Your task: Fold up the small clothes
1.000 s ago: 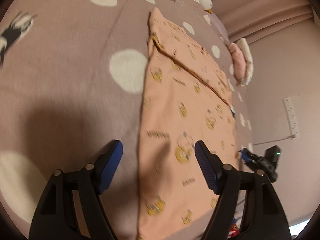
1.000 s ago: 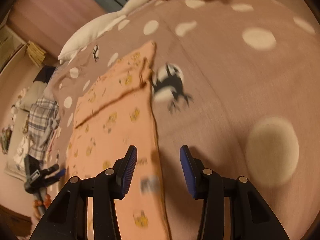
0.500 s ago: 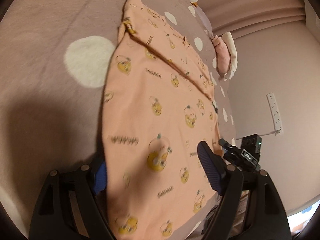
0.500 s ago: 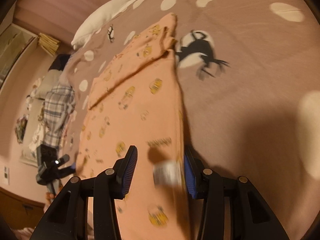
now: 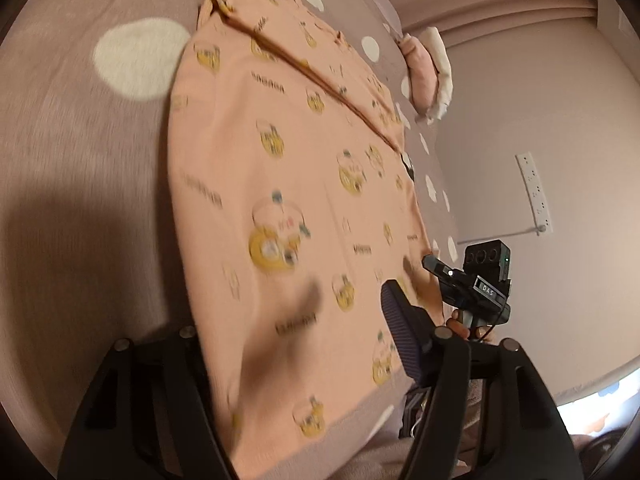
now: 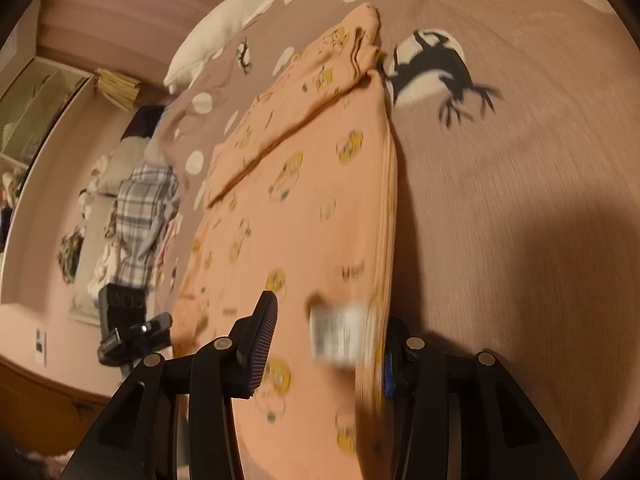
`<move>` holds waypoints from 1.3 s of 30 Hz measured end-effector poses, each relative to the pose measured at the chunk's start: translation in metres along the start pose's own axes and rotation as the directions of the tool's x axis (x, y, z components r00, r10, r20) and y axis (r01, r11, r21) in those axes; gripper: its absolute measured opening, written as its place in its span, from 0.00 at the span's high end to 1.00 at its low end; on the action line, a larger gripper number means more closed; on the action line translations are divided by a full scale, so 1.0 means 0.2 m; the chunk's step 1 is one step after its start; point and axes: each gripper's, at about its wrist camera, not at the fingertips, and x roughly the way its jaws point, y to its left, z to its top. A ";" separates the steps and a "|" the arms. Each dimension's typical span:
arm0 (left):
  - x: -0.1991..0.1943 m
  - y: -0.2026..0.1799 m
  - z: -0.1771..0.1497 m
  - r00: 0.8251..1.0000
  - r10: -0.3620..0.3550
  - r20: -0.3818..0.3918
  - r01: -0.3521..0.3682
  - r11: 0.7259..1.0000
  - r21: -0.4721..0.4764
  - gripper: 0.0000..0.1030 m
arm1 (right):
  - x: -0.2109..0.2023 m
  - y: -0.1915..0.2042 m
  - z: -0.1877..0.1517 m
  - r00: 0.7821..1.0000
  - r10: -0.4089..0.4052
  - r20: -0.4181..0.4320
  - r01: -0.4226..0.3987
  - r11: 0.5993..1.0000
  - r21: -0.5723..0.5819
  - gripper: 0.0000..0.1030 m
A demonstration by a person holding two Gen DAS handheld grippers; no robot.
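A small peach garment (image 5: pixel 288 168) printed with yellow cartoon figures lies flat on the mauve polka-dot bedspread (image 5: pixel 80 160), with a folded band across its far end. My left gripper (image 5: pixel 296 344) is open and straddles the garment's near left edge; the cloth covers its left finger. In the right wrist view the same garment (image 6: pixel 304 208) shows with a white care label (image 6: pixel 340 336) near its edge. My right gripper (image 6: pixel 324 344) is open, and the garment's right edge lies between its fingers.
The other gripper shows in each view: right one (image 5: pixel 476 284), left one (image 6: pixel 128 328). A white goose plush (image 6: pixel 224 28) and a pink-white pillow (image 5: pixel 428 72) lie at the bed's far end. A plaid cloth pile (image 6: pixel 140 216) is beside the bed. A power strip (image 5: pixel 534 192) hangs on the wall.
Both grippers have moved forward onto the garment's near corners. The cloth edges now lie between the open fingers, and the left finger has slid under the fabric.
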 end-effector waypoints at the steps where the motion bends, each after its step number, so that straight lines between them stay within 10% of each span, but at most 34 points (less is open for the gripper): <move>1: 0.00 0.00 -0.01 1.000 0.000 0.000 0.000 1.000 0.000 0.36 | -0.01 0.00 -0.03 1.000 0.007 -0.006 -0.007 1.000 0.000 0.57; 15: 0.02 0.09 0.02 0.997 0.070 0.017 -0.067 0.991 -0.119 0.91 | 0.02 0.04 -0.09 1.000 0.013 -0.004 -0.013 1.000 -0.016 0.61; 23: -0.06 0.10 -0.03 0.998 -0.052 0.026 0.055 0.988 -0.142 0.94 | 0.02 0.08 -0.11 1.000 0.013 0.013 -0.012 0.998 -0.054 0.89; 39: -0.14 0.03 -0.15 0.995 -0.088 0.053 0.092 0.992 -0.084 1.00 | -0.05 0.09 -0.23 0.997 0.069 0.031 -0.066 0.994 -0.088 0.95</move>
